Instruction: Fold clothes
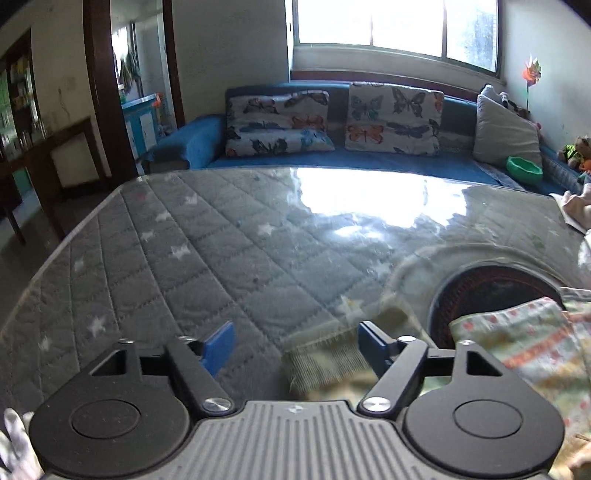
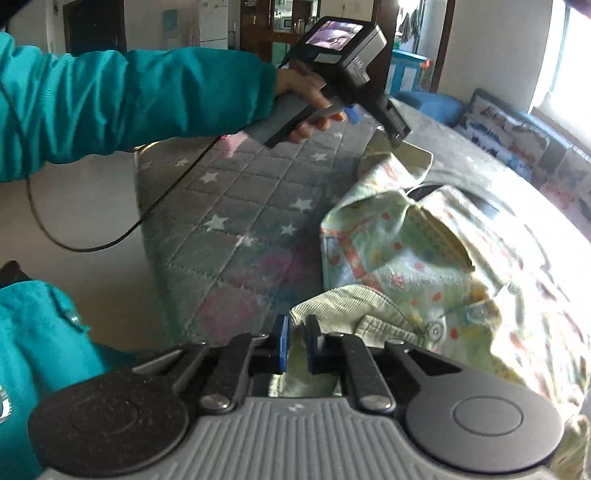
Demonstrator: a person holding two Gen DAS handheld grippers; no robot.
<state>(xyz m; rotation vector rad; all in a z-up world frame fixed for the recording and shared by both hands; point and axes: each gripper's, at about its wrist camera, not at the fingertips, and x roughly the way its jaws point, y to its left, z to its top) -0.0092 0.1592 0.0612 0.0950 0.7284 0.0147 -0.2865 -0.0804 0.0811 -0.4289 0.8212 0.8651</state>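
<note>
Right wrist view shows the right gripper (image 2: 295, 341) closed on the ribbed cuff of the patterned garment (image 2: 436, 266), which spreads ahead and to its right on the quilted table (image 2: 236, 206). Left gripper (image 1: 295, 345) is wide apart, with the garment's edge just before its right finger.

- Window (image 1: 397, 27) on far wall, bright daylight, glare on glossy table (image 1: 221, 236)
- Table top shows grey quilted cover with white stars
- Blue sofa (image 1: 207, 142) under window, just behind table
- Two butterfly cushions (image 1: 277, 123) and a grey cushion (image 1: 506, 133) against sofa back
- Green bowl (image 1: 524, 170) on sofa, right end
- Dark wood doorway (image 1: 99, 81) at left, blue cabinet (image 1: 142, 118) beyond
- Pale walls; fridge (image 2: 213, 24) in far room
</note>
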